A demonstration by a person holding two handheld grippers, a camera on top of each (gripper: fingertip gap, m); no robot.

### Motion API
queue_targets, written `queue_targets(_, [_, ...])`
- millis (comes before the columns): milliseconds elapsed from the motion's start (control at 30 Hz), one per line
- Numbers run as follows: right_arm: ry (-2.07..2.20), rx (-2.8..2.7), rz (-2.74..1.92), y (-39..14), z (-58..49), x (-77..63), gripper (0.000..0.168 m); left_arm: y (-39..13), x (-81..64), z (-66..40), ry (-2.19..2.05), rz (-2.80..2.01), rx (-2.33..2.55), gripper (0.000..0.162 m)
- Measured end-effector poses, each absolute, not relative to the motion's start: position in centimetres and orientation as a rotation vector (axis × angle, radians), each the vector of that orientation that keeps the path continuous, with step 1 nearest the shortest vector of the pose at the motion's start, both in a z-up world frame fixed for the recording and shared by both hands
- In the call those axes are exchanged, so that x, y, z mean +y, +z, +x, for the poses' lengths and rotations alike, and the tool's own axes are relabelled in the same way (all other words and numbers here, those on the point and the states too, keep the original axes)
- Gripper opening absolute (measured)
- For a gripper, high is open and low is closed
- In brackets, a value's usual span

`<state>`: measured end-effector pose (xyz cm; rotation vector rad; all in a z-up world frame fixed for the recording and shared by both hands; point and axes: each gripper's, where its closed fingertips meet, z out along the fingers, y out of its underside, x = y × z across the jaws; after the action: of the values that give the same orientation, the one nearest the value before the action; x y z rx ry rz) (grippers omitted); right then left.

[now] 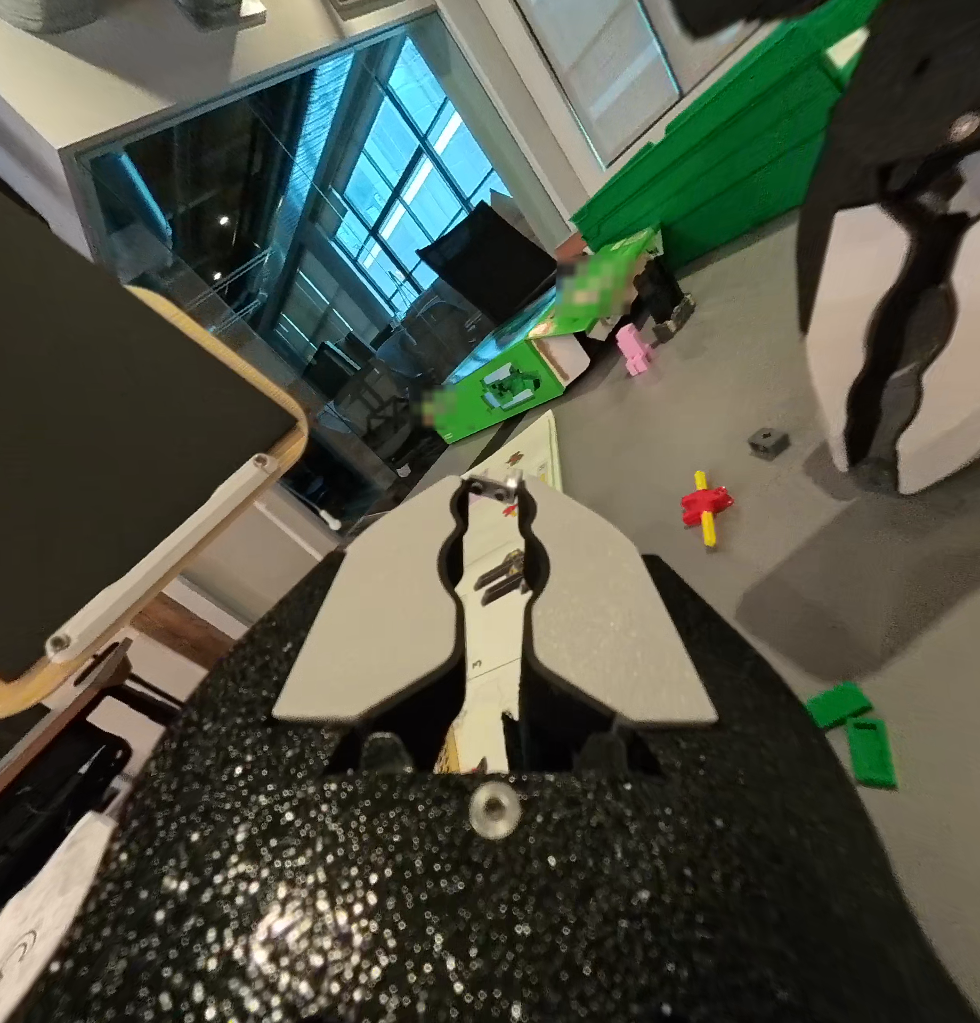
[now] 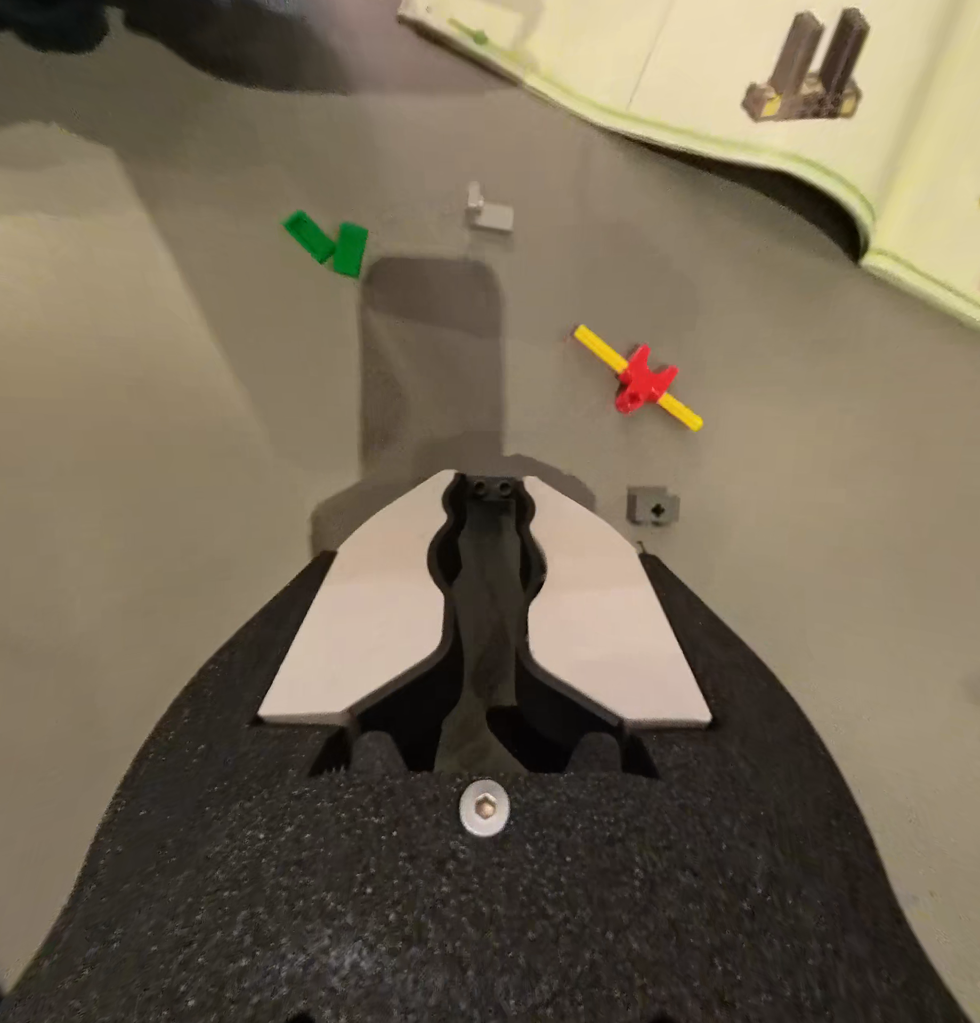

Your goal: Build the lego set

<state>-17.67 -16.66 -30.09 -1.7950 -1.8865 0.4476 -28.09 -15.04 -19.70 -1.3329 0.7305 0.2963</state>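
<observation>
My left gripper [image 1: 492,489] has its fingers clamped on a small black-and-grey lego piece [image 1: 496,487] above the instruction booklet [image 1: 537,459]. My right gripper [image 2: 491,491] pinches a small black studded piece [image 2: 491,489] over the grey table [image 2: 172,443]. Near it lie a red connector on a yellow axle [image 2: 642,381], two green tiles [image 2: 327,249] and a dark grey brick [image 2: 652,505].

Glossy plastic is seen in the red-and-yellow piece [image 2: 640,379] and green tiles [image 2: 326,242], laid on a matt grey table [image 2: 172,443], beside a paper booklet [image 2: 698,83].
</observation>
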Motion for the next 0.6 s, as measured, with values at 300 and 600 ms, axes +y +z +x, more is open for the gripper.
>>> queue_targets(300, [0.655,-1.852,-1.652,-29.1,-16.9,-17.0,0.024,-20.0,-15.0,-27.9,0.285,-1.346,0.743,0.016])
queue_targets(600, [0.785,-2.013,-1.561,-29.3,-16.5,-18.1,0.021,-20.2,-14.9,-27.8,0.276,-1.353,0.749,0.016])
